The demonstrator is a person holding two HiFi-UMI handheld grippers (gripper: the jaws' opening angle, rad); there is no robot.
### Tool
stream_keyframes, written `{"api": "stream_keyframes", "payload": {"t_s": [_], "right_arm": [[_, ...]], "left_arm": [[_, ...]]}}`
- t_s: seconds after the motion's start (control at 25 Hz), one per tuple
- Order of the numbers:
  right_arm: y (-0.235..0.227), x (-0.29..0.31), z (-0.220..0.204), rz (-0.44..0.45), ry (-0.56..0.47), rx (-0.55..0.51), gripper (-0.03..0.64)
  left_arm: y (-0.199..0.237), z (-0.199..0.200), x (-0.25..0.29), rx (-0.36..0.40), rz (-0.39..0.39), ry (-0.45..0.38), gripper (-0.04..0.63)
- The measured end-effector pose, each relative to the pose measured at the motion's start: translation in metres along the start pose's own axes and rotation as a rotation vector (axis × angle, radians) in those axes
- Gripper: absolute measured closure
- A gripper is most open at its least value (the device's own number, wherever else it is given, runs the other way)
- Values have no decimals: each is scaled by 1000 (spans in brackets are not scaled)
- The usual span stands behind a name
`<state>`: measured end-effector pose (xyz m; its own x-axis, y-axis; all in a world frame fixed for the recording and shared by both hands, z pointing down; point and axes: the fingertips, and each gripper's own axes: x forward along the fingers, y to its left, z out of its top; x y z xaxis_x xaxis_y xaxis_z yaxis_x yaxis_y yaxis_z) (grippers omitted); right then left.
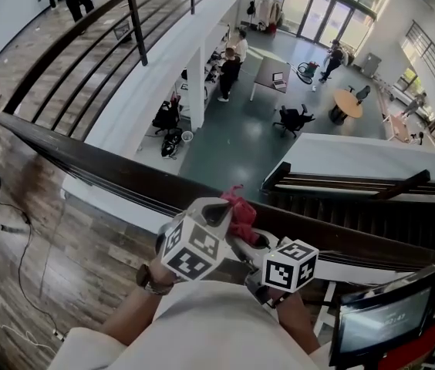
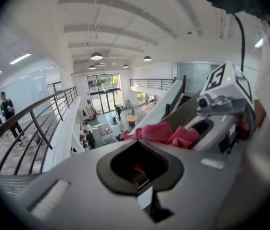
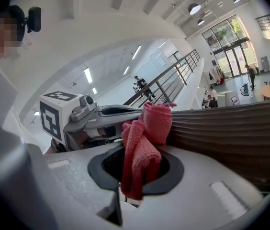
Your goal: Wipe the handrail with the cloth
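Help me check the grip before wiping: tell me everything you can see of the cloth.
The cloth is pinkish-red, nubby like terry, bunched into a folded wad. The right gripper is shut on it, its folds standing up out of the jaws. A bit of it also shows between the jaws of the left gripper. It sits right at the dark handrail; contact is unclear.

This is the upper gallery of an open-plan office building. A dark handrail (image 1: 125, 172) edges a wood plank floor (image 1: 17, 237) and overlooks a ground-floor atrium with a desk (image 1: 271, 74), an office chair (image 1: 293, 119), a round table (image 1: 346, 103), standing people (image 1: 229, 72) and glass entrance doors (image 1: 325, 14). A monitor (image 1: 379, 322) sits close by.
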<state>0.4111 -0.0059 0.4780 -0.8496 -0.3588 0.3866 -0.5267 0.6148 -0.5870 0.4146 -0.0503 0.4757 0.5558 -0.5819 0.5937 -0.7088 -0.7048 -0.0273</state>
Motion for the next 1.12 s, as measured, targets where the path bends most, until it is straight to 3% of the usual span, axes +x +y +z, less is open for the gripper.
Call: {"api": "stream_keyframes", "payload": {"t_s": [1.12], "right_arm": [[39, 83, 7, 3, -5, -16, 554]], "left_arm": [[72, -36, -45, 2, 33, -7, 592]]}}
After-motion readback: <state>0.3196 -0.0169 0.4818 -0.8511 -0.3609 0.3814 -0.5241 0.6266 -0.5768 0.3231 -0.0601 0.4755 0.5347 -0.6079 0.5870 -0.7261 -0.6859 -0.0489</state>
